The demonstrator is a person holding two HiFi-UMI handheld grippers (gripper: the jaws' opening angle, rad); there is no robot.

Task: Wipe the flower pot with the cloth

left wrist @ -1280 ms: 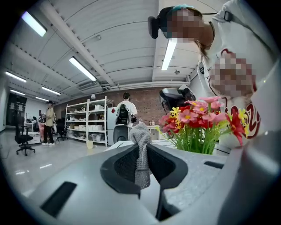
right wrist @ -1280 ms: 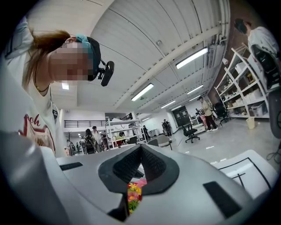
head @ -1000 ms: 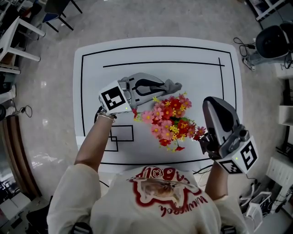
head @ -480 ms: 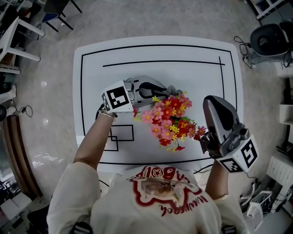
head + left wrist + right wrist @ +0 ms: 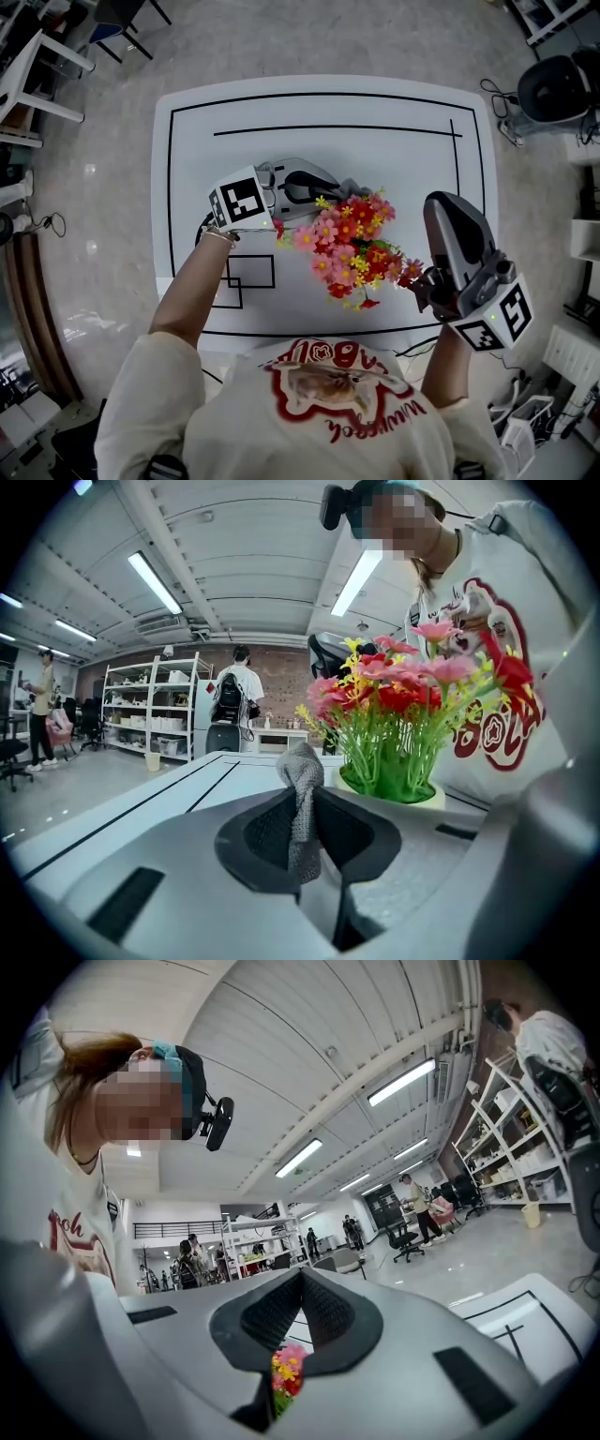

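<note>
A bunch of red, pink and yellow artificial flowers (image 5: 349,246) stands near the front of the white table (image 5: 403,103) and hides its pot from above. In the left gripper view the pale pot rim (image 5: 420,800) shows just right of the jaws, under the green stems. My left gripper (image 5: 336,181) lies left of the flowers and is shut on a grey cloth (image 5: 354,186). That cloth (image 5: 302,803) stands up between the pads, close to the pot. My right gripper (image 5: 441,208) hovers right of the flowers, shut and holding nothing, and the flowers (image 5: 286,1371) peek through below its jaws.
Black lines are marked on the table, with small rectangles (image 5: 249,272) near the left forearm. A dark chair (image 5: 555,86) stands off the back right corner, white furniture (image 5: 37,70) at the back left. Cables lie on the floor to the right.
My left gripper has sunk a little and shifted right toward the flowers with the cloth, whose end now sits partly behind the blooms. The right gripper has stayed put.
</note>
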